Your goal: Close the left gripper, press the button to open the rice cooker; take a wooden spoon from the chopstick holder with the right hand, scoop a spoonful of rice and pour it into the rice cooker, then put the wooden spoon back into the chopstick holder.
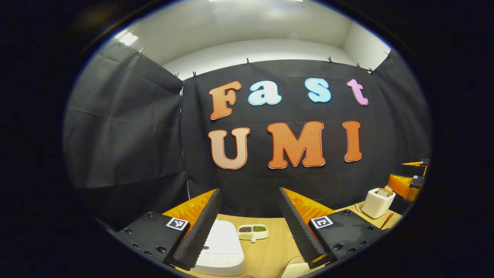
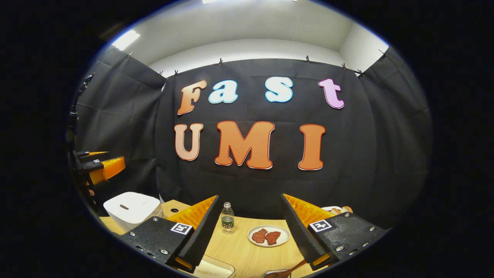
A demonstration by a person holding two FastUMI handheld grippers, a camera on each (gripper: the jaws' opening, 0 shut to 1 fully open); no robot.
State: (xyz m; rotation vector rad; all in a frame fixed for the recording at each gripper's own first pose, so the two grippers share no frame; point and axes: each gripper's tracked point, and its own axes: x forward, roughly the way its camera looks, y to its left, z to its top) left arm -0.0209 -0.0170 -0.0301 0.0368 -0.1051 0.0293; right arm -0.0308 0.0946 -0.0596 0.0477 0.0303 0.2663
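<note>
The left claw (image 1: 249, 227) is hovering with its jaws spread wide above the bench (image 1: 270, 251). The rice cooker (image 1: 222, 249), lid down, is sitting just below and slightly left of it. The right claw (image 2: 249, 231) is also gaping, holding nothing.

The rice cooker (image 1: 222, 247) is plain white, with a small dark slot on its lid in the right gripper view. The bench (image 1: 268, 251) is pale wood with a fine straight grain. A white divided dish (image 1: 252, 232) holds dark brown, green and tan grains in separate compartments. The toaster (image 1: 377, 203) is cream-white with light brown slices of bread in its top. A white plate (image 2: 268, 235) carries two reddish-brown pieces of meat. The clear bottle (image 2: 227, 218) has a white cap and a green label. The wooden spoon (image 2: 287, 271) is reddish brown.
</note>
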